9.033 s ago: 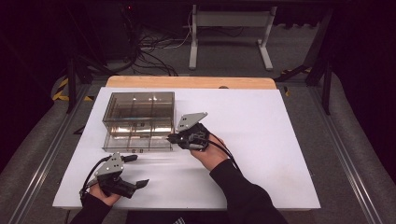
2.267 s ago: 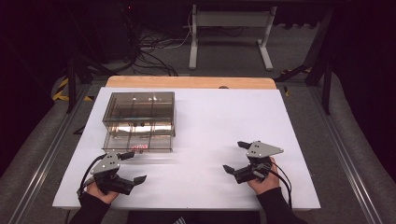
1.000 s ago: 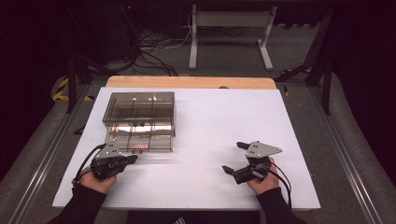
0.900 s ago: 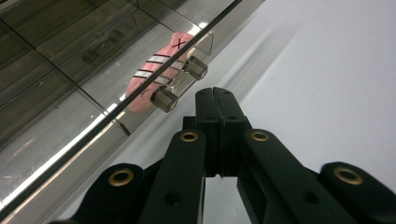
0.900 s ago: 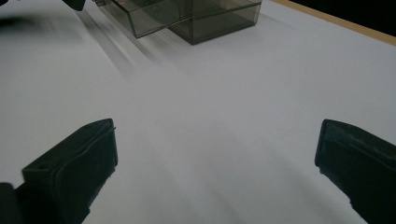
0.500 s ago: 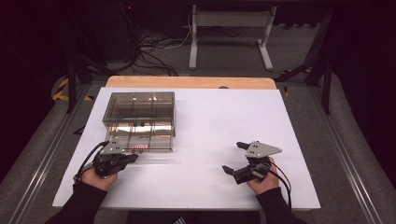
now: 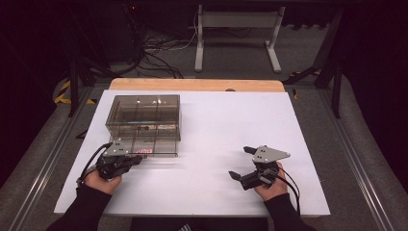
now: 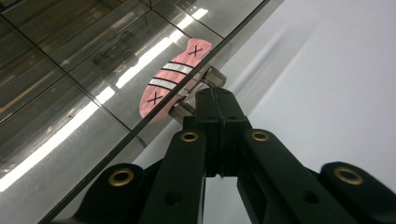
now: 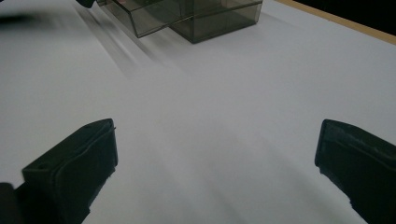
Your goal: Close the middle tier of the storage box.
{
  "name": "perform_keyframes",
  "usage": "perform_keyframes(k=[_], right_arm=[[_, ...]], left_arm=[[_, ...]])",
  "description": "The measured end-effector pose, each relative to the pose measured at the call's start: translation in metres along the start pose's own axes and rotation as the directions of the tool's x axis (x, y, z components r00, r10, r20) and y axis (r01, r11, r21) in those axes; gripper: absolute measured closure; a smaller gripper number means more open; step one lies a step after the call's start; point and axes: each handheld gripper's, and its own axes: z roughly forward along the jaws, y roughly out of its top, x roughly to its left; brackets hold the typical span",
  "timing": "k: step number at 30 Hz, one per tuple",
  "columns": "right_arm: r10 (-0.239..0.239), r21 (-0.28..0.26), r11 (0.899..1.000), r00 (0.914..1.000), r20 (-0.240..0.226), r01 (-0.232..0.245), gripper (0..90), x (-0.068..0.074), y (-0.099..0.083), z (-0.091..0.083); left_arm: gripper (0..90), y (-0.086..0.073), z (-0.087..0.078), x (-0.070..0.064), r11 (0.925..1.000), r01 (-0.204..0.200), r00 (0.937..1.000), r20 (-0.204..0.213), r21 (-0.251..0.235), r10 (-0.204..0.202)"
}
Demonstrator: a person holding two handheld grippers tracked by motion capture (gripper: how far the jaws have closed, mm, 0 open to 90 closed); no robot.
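Two grippers | left gripper jaws pinching drawer handle | right gripper jaws spread

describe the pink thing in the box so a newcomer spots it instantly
On the white table, find the smoky clear box at the left. In its pulled-out near drawer, right by the left tool, lies a pink fish-shaped piece: white stripes, black X marks.

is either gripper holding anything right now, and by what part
The left gripper is shut on the small clear handle at the front edge of the smoky drawer box. The right gripper is open over the white table, holding nothing.
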Motion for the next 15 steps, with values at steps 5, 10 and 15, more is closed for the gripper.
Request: perform_keyframes(k=[5, 10, 15], right_arm=[[-0.001, 0.0, 1.0, 1.0, -0.001, 0.001, 0.0, 0.0001, 0.0, 0.0], [-0.001, 0.001, 1.0, 1.0, -0.001, 0.001, 0.0, 0.0001, 0.0, 0.0], [-0.002, 0.0, 1.0, 1.0, -0.002, 0.002, 0.0, 0.0001, 0.0, 0.0001]], left_arm=[[89.6, 0.0019, -0.0005, 0.0007, 1.0, -0.006, 0.9999, -0.009, -0.007, 0.006], [89.6, 0.0041, 0.0001, 0.0021, 0.9999, 0.0, 0.9999, -0.013, -0.012, 0.0], [89.6, 0.0059, 0.0001, 0.0041, 0.9998, 0.002, 0.9996, -0.027, -0.022, -0.002]])
